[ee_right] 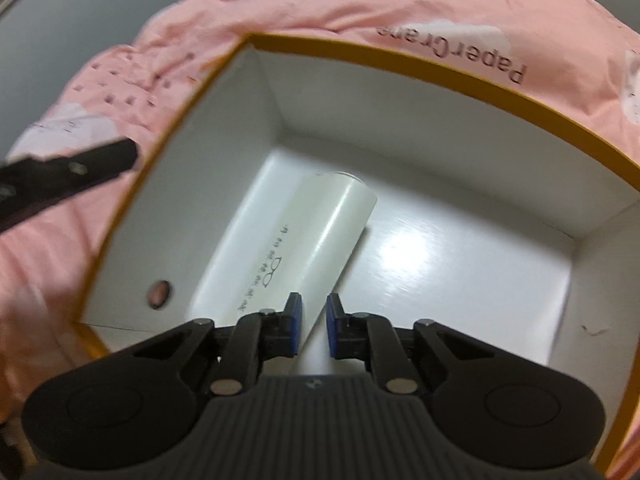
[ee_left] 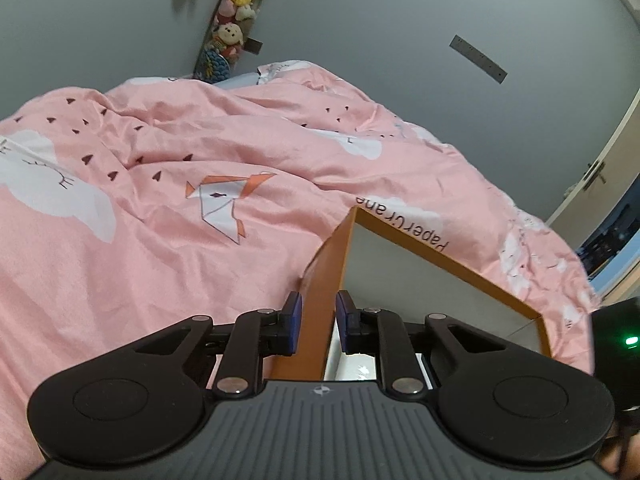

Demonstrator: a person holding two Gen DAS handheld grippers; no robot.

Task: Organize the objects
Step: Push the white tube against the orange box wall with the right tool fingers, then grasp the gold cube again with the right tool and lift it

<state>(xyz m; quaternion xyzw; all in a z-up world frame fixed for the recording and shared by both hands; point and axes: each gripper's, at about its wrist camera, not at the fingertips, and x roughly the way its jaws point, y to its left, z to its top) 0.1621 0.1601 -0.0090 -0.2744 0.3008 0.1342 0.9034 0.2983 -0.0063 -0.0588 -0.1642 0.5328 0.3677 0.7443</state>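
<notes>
An open box, orange outside and white inside, sits on the pink bedspread; its rim shows in the left wrist view (ee_left: pixel 448 262) and in the right wrist view (ee_right: pixel 400 62). My left gripper (ee_left: pixel 318 322) is shut on the box's near left wall (ee_left: pixel 320 300), one blue pad on each side. A white cylindrical bottle (ee_right: pixel 304 240) with small printed text lies on the box floor. My right gripper (ee_right: pixel 314 328) hovers over the bottle's near end, jaws a little apart, with nothing between them. The left gripper's arm (ee_right: pixel 68 178) shows at the box's left side.
A pink bedspread (ee_left: pixel 160 208) with clouds and paper-crane prints covers the bed. A grey wall (ee_left: pixel 380 20) stands behind, with a hanging column of plush toys (ee_left: pixel 236 12). A door with a handle (ee_left: pixel 596 176) is at the right. A small round hole (ee_right: pixel 160 294) pierces the box's left wall.
</notes>
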